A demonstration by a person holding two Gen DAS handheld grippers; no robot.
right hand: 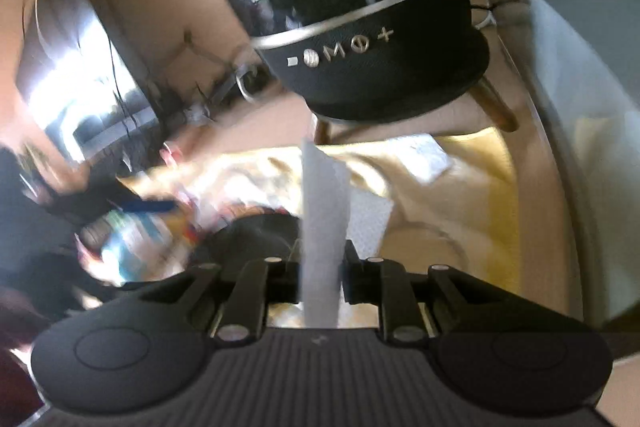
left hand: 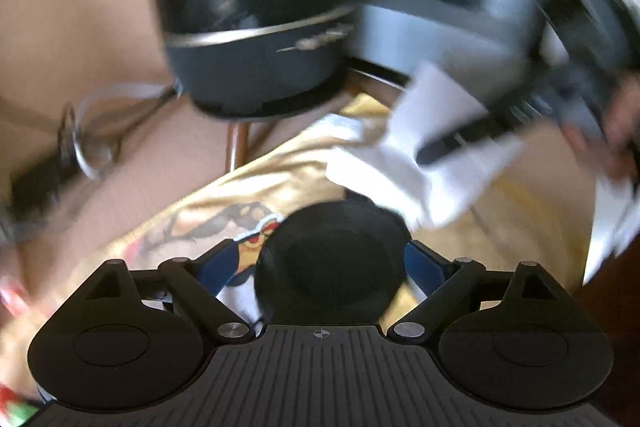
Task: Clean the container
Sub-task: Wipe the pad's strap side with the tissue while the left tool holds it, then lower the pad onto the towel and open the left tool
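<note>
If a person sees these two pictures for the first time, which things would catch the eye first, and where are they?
The white paper towel stands out first, upright between the right tongs in the middle of the right view. Next comes the round black lid low in the left view, lying between the wide-open left tongs on a yellow printed cloth. Behind both looms a black speaker with a silver band.
</note>
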